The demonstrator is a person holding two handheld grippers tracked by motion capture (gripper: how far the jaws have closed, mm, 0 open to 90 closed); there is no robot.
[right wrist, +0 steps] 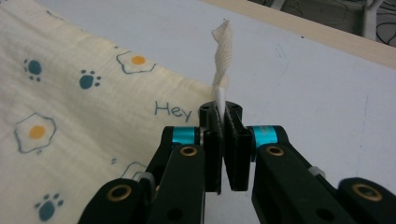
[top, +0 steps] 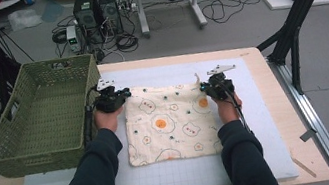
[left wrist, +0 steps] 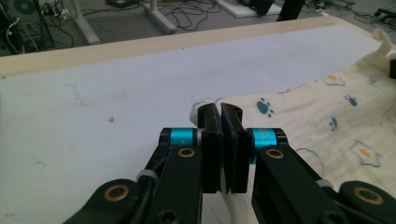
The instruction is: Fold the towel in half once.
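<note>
Lying flat on the white mat (top: pixel 166 173) beside the green basket (top: pixel 41 123), the egg-print cloth (top: pixel 170 122) has its two far corners pinched: left gripper (top: pixel 124 93) clamps one, right gripper (top: pixel 203 86) clamps the other, whose loop (right wrist: pixel 222 51) stands up past its tips.

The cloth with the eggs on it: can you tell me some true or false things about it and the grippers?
1. The cloth lies flat on the white mat. True.
2. The left gripper is shut on a corner of the cloth. True.
3. The right gripper is wide open. False: it is shut on the cloth's far corner, by the loop.
4. The cloth is inside the green basket. False: the basket stands beside it.
5. The cloth shows paw prints. True.
</note>
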